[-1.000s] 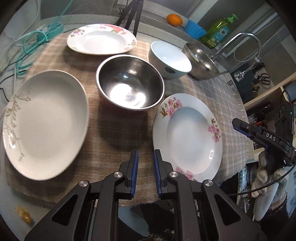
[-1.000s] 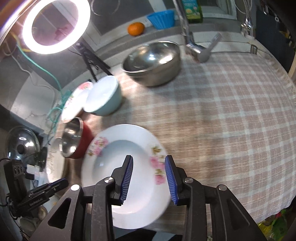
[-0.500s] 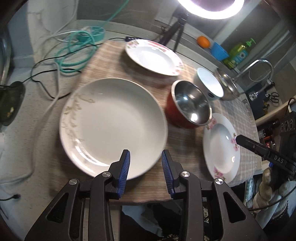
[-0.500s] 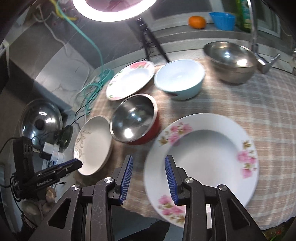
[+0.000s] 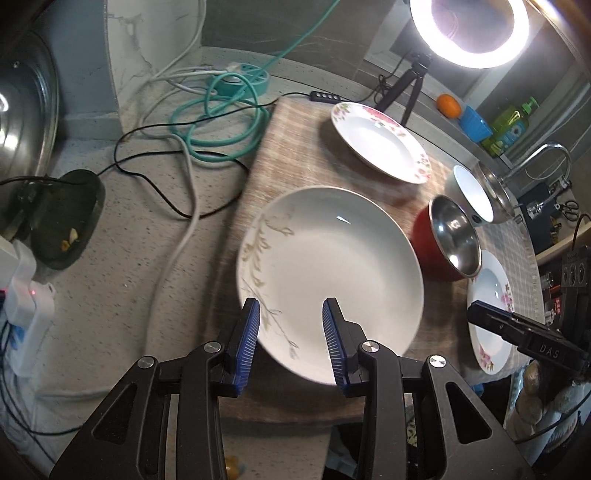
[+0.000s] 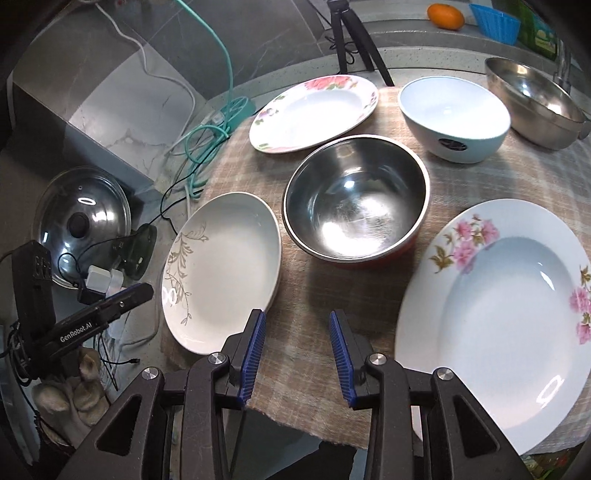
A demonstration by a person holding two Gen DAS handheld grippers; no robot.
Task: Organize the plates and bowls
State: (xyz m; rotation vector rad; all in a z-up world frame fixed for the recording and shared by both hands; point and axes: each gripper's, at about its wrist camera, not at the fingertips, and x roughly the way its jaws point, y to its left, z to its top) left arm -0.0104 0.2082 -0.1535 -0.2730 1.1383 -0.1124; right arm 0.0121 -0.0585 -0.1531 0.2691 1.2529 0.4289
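Observation:
A white plate with a gold leaf pattern (image 5: 332, 273) lies at the cloth's near left; it also shows in the right wrist view (image 6: 221, 269). My left gripper (image 5: 291, 328) is open, its fingers hovering over that plate's near rim. A red steel bowl (image 6: 354, 199) sits mid-cloth. A pink-flower plate (image 6: 498, 317) lies near right, another flowered plate (image 6: 314, 110) at the back. A pale blue bowl (image 6: 454, 118) and a large steel bowl (image 6: 532, 99) stand behind. My right gripper (image 6: 297, 339) is open and empty above the cloth's front edge, between the two near plates.
A checked cloth (image 6: 498, 181) covers the counter. Teal and white cables (image 5: 218, 118) lie left of it, with a pot lid (image 6: 85, 221) and chargers. A ring light tripod (image 5: 410, 85), an orange (image 6: 445, 16) and a faucet (image 5: 535, 162) stand at the back.
My left gripper swung left from the flower plate to the gold-leaf plate and opened wider. My right gripper shifted left off the flower plate to the cloth's front edge.

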